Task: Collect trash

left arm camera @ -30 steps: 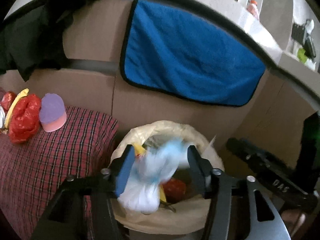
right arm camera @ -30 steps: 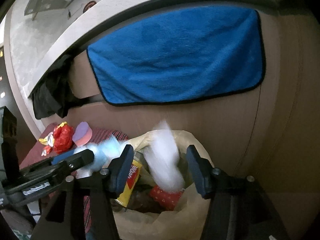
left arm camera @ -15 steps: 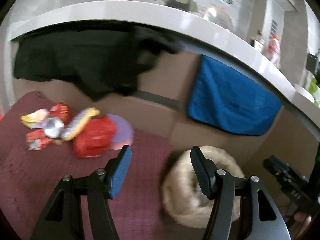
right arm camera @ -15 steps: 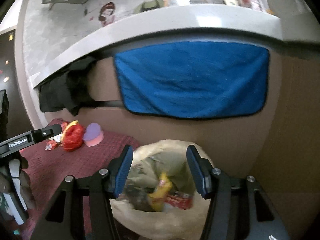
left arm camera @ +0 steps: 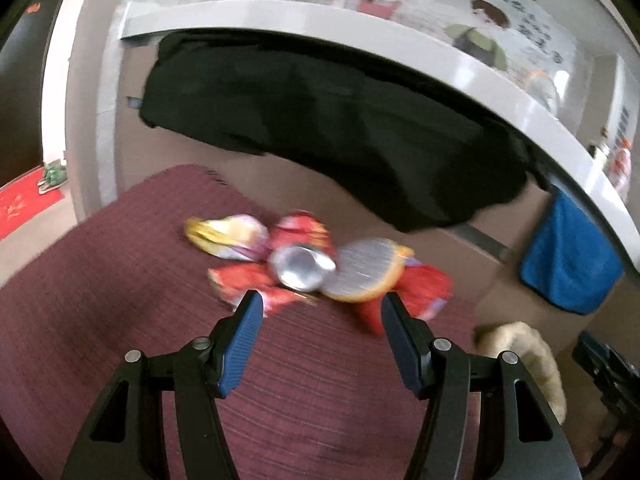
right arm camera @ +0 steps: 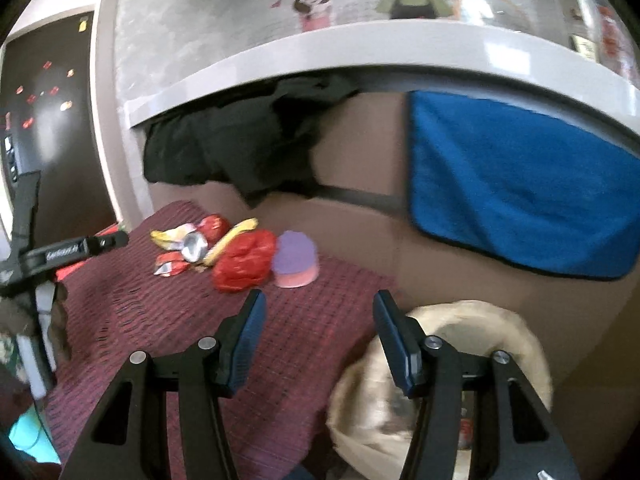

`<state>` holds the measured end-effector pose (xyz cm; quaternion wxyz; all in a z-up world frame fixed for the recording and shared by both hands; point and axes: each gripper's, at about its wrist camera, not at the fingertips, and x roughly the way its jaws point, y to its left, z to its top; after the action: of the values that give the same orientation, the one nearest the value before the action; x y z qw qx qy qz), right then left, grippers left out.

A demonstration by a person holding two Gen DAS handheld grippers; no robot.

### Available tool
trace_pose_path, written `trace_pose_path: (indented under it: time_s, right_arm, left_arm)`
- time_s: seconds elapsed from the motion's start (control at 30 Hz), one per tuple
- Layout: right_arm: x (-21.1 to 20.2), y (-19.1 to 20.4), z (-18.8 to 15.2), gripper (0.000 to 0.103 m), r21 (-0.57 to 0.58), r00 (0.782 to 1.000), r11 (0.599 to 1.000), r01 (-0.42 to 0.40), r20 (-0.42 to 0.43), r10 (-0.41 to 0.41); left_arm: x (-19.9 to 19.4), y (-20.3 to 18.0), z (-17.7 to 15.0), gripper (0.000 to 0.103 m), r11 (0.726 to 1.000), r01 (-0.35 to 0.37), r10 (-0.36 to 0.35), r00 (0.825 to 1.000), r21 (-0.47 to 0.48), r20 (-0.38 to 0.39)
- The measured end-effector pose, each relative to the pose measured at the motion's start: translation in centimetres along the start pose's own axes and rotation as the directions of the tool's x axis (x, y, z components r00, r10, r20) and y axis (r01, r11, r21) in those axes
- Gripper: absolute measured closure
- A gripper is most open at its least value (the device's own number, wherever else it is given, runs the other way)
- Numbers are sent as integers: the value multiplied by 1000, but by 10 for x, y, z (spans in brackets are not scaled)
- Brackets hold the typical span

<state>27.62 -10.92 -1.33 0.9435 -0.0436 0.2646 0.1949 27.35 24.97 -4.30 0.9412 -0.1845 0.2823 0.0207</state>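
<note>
A heap of trash lies on the dark red checked cloth (left arm camera: 100,280): a crushed silver can (left arm camera: 300,266), red wrappers (left arm camera: 424,292), a yellow and white wrapper (left arm camera: 228,234) and a purple-topped pink cup (right arm camera: 296,260). My left gripper (left arm camera: 320,320) is open and empty, just short of the heap. My right gripper (right arm camera: 318,320) is open and empty, between the heap (right arm camera: 240,260) and the bin with a cream bag (right arm camera: 460,360), whose rim also shows in the left wrist view (left arm camera: 524,344). The left gripper also shows in the right wrist view (right arm camera: 80,246).
A black cloth (left arm camera: 340,140) and a blue towel (right arm camera: 520,192) hang from the white counter edge (right arm camera: 360,48) over brown cabinet fronts. A red mat (left arm camera: 24,204) lies on the floor at far left.
Both grippers dropped white and blue trash into the bin, then swung left to the cloth. The left gripper has come close to the heap.
</note>
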Motion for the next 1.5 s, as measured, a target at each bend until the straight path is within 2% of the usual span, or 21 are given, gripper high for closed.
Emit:
trace_pose_path:
  time_s: [0.1, 0.23, 0.37, 0.43, 0.5, 0.6, 0.67, 0.73, 0.8, 0.83, 0.87, 1.03, 1.27, 1.43, 1.5]
  right_arm:
    - [17, 21, 6, 50, -21, 1000, 1000, -11, -15, 10]
    - [40, 45, 16, 50, -14, 999, 1000, -25, -35, 25]
    - [57, 68, 23, 50, -49, 999, 999, -8, -45, 6]
    - [66, 79, 26, 51, -80, 999, 997, 0, -51, -4]
    - [76, 86, 28, 52, -101, 998, 995, 2, -60, -8]
    - [90, 92, 32, 52, -111, 997, 994, -6, -80, -3]
    - [100, 94, 33, 52, -113, 996, 994, -13, -92, 2]
    - [111, 97, 36, 52, -109, 994, 994, -24, -111, 12]
    - [120, 102, 39, 52, -108, 992, 994, -34, -125, 21]
    - [126, 106, 41, 52, -112, 991, 993, -44, -134, 29]
    - [130, 109, 43, 52, -117, 990, 992, -52, -138, 35]
    - [160, 142, 54, 52, -139, 979, 982, -130, -172, 105]
    - [226, 182, 80, 52, -134, 961, 972, -193, -228, 159]
    - [288, 190, 103, 52, -136, 967, 985, -104, -245, 68]
    - [308, 191, 110, 52, -137, 963, 986, -96, -262, 58]
  left_arm:
    - [22, 36, 19, 41, 1000, -16, 15, 999, -17, -35]
    - [62, 72, 37, 41, 991, -34, 22, 995, -126, -99]
    - [104, 104, 50, 41, 962, -67, 34, 992, -265, -125]
    - [122, 114, 55, 41, 947, -94, 57, 990, -306, -128]
    - [142, 127, 55, 41, 927, -137, 84, 983, -349, -162]
    - [167, 139, 52, 42, 903, -136, 50, 975, -408, -215]
    - [177, 140, 50, 45, 900, -127, 25, 970, -416, -241]
    - [177, 137, 52, 72, 915, -124, 27, 968, -384, -248]
    - [172, 138, 51, 81, 919, -99, 3, 970, -381, -244]
    - [166, 139, 51, 87, 927, -87, -1, 972, -365, -234]
    - [156, 139, 52, 90, 938, -82, 6, 976, -337, -220]
    - [90, 146, 41, 90, 968, -30, -9, 989, -250, -151]
    - [16, 160, 12, 90, 983, -30, 14, 996, -183, -88]
    - [-13, 168, -2, 90, 985, -21, 9, 997, -169, -72]
    - [-15, 172, -5, 90, 984, -14, -1, 997, -177, -81]
